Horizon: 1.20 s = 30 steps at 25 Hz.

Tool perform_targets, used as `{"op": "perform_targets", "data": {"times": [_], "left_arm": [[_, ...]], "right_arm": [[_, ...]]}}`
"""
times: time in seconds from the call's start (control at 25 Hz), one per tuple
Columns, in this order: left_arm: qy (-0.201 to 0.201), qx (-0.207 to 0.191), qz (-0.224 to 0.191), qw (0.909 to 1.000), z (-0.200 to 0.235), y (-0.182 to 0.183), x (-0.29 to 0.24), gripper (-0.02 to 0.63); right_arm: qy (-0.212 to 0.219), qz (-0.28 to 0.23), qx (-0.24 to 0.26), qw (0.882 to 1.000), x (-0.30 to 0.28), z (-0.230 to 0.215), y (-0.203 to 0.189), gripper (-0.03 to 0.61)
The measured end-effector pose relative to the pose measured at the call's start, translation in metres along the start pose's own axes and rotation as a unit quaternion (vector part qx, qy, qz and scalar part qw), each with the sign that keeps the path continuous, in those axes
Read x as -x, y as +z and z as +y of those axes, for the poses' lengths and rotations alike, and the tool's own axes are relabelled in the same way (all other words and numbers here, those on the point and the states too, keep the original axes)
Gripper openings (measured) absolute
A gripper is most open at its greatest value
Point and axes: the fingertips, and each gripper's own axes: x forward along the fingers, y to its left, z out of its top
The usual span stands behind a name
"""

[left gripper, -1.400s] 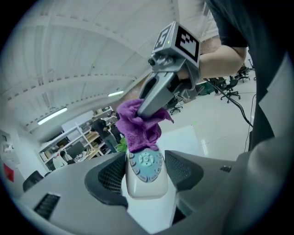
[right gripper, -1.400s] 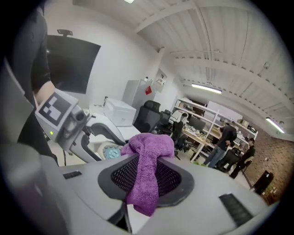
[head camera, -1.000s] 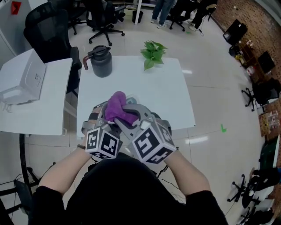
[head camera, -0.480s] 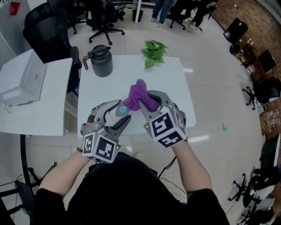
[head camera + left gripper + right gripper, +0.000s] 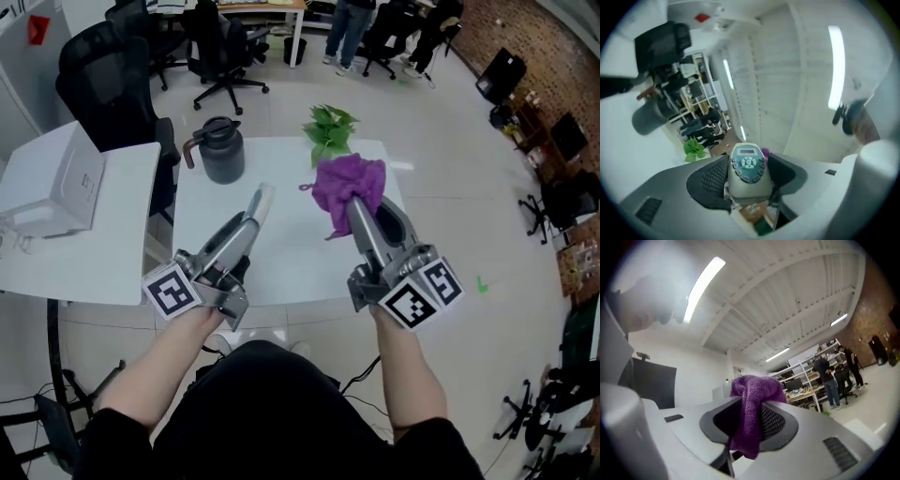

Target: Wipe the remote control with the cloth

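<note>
Fuzzy bunched purple cloth (image 5: 349,187); smooth oblong remote (image 5: 749,180)

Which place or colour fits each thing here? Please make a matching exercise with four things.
Things:
1. remote
2. cloth
3. jug
4. plant

Places:
a. gripped in the right tongs
b. dark grey, standing on the table
c. gripped in the left tongs
d. green, at the table's far edge

Pairs: 1-c, 2-a, 3-b, 4-d

My right gripper (image 5: 749,420) has its jaws pinched on a purple cloth (image 5: 752,416), which bunches above them and hangs below; people (image 5: 828,376) stand by distant shelves.
</note>
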Motion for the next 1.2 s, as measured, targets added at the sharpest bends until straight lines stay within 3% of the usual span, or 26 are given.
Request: {"op": "perform_targets", "data": {"times": [0.12, 0.28, 0.44, 0.8, 1.04, 1.2], "left_arm": [[-0.053, 0.112, -0.065, 0.9902, -0.004, 0.015, -0.002, 0.255], [-0.094, 0.157, -0.085, 0.9794, -0.012, 0.023, -0.004, 0.255], [-0.12, 0.168, -0.053, 0.977, -0.023, 0.008, -0.003, 0.255], [-0.132, 0.151, 0.048, 0.9785, -0.038, -0.031, 0.005, 0.255], [-0.141, 0.16, 0.027, 0.9766, -0.038, -0.025, 0.005, 0.255], [-0.136, 0.158, -0.022, 0.9777, -0.026, 0.006, 0.002, 0.255]], "right_arm": [[0.045, 0.023, -0.027, 0.998, -0.005, 0.03, -0.034, 0.11], [0.121, 0.066, -0.029, 0.99, -0.019, 0.086, -0.081, 0.11], [0.152, 0.082, -0.016, 0.985, -0.025, 0.11, -0.096, 0.11], [0.115, 0.058, 0.019, 0.991, -0.033, 0.073, -0.059, 0.11], [0.097, 0.016, 0.033, 0.995, -0.028, 0.059, -0.017, 0.11], [0.14, 0.028, 0.042, 0.989, -0.019, 0.092, -0.032, 0.11]]}}
